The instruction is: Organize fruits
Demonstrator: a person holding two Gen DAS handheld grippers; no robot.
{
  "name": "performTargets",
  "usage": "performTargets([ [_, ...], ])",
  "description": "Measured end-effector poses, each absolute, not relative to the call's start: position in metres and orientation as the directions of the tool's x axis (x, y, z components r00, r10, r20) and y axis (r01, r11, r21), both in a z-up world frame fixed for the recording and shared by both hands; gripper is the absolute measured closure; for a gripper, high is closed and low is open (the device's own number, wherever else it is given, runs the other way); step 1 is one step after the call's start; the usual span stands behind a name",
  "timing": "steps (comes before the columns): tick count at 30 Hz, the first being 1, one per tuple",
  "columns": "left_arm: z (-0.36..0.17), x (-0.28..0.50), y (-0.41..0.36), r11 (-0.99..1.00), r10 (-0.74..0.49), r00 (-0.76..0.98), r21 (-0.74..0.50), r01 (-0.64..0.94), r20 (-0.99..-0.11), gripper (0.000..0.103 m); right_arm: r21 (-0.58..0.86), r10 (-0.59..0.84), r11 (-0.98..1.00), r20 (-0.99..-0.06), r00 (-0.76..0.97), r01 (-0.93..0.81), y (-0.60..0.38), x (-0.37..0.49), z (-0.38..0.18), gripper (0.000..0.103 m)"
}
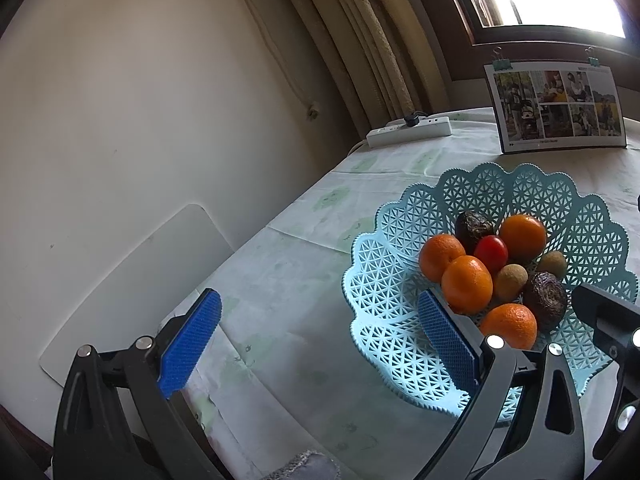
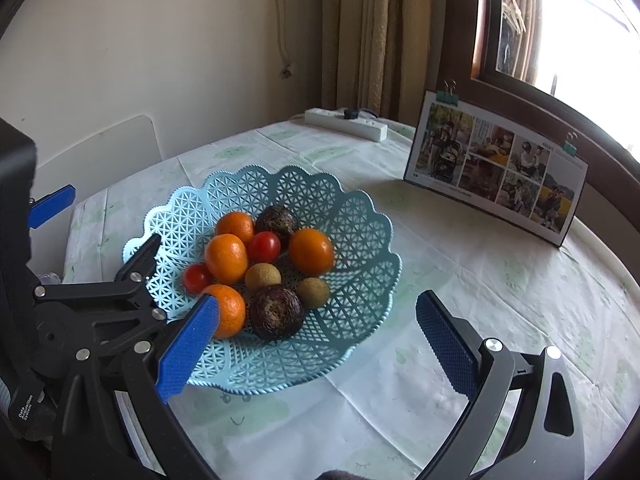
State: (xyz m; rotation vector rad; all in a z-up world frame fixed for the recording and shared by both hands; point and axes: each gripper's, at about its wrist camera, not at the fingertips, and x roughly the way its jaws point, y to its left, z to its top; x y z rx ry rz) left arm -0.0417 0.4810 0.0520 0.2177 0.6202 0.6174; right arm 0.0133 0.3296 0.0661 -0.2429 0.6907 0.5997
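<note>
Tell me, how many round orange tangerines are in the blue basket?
4, all in the light blue lattice plastic basket: back left, left-centre, right, and front by the right gripper's blue finger pad. More could hide underneath.

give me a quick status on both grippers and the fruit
Left gripper open, empty. Right gripper open, empty. All fruit sits in the blue basket, none on the table. Nothing in the way.

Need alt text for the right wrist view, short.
A light blue lattice fruit basket on a pale tablecloth holds four oranges, two red tomatoes, two dark round fruits and two small tan ones. The open right tongs frame it from below, holding nothing. Behind stand a photo collage card and a white power strip.
</note>
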Motion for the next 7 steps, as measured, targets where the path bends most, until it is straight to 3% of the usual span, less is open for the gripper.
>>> performTargets([
  [7, 0.064, -0.045, 0.464, 0.815, 0.579, 0.671, 0.352, -0.460, -0.464, 0.003, -0.029, 0.354, 0.862, -0.681, 0.641, -0.507, 0.291, 0.022, 0.062, 0.005],
])
